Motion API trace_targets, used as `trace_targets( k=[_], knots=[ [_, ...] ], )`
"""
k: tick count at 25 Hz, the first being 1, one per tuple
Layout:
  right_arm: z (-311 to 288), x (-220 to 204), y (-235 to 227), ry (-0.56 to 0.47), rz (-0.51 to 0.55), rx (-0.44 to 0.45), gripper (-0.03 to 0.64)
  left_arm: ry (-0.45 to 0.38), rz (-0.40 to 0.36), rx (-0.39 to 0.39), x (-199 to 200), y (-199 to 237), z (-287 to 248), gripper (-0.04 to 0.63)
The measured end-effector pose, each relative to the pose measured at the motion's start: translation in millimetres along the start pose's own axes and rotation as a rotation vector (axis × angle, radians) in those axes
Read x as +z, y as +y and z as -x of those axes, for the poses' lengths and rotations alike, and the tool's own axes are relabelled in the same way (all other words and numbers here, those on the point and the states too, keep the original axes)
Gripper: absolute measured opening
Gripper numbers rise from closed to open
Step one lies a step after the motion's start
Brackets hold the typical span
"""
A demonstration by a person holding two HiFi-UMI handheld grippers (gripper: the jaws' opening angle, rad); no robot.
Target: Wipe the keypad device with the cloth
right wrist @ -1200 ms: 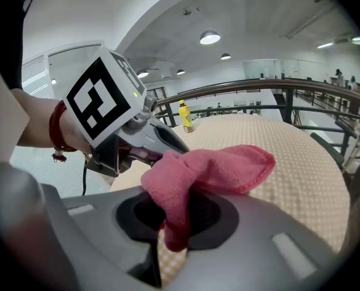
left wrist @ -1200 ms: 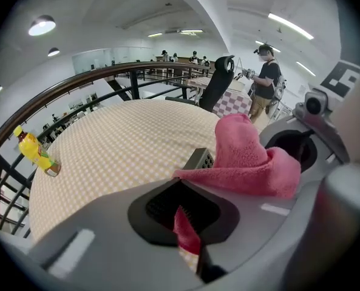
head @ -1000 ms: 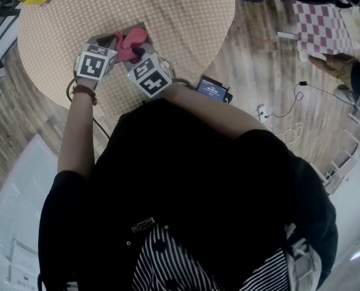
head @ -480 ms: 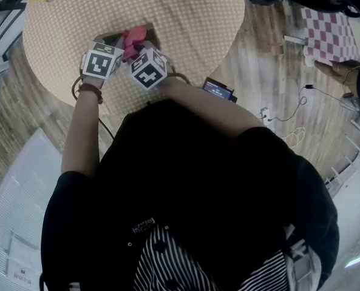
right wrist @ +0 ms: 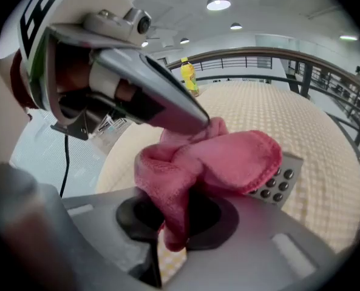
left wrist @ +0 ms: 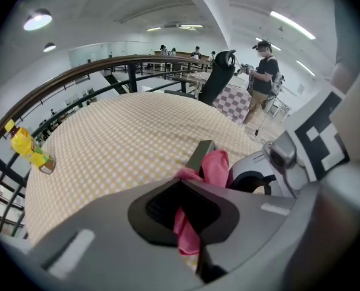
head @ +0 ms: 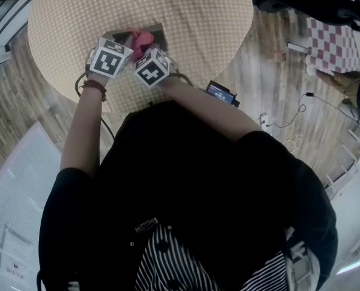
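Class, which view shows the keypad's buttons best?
Right gripper view: the keypad buttons show beside the cloth. Head view shows the keypad as a small grey slab; left gripper view, only its edge.

A large open office hall — ceiling strip lights (left wrist: pixel 292 24), round checked table (head: pixel 198 17), office chair (left wrist: pixel 219 77), railing (left wrist: pixel 107 68).

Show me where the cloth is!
In the head view, upper left: the pink cloth sits on the keypad device, pinched by the left tongs and the right tongs.
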State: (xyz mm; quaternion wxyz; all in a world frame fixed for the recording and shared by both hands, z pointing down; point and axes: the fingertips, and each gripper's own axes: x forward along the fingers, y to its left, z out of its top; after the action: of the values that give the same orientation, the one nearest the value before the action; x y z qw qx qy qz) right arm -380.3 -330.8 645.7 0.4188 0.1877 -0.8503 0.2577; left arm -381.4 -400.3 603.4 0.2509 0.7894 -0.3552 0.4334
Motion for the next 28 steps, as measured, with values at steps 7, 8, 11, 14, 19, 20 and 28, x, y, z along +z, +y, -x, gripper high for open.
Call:
trace_targets(
  k=[7,8,11,14,19,20,28],
  knots=[
    [-19,-45,6,0.14,-0.146,0.058,0.067,0.028,-0.044,-0.012,1,0,1,-0.003],
    [-18,-48,7,0.162,-0.191,0.07,0.067,0.028,-0.036,-0.012,0,-2,1,-0.005],
    [-18,-45,9,0.177,-0.247,0.094,0.067,0.038,-0.042,-0.011,-1,-2,0,-0.009],
    [-10,-27,2,0.087,-0.172,0.04,0.067,0.057,-0.065,-0.006,0,-4,-1,-0.009],
    [12,19,-8,-0.097,-0.136,-0.074,0.067,0.049,-0.058,0.001,4,-4,-4,-0.011],
    [13,22,-7,-0.114,-0.139,-0.074,0.067,0.052,-0.055,0.0,4,-4,-4,-0.012],
    [-3,-2,-3,-0.084,-0.258,0.004,0.067,0.057,-0.075,0.004,2,-4,-3,-0.012]
  ],
)
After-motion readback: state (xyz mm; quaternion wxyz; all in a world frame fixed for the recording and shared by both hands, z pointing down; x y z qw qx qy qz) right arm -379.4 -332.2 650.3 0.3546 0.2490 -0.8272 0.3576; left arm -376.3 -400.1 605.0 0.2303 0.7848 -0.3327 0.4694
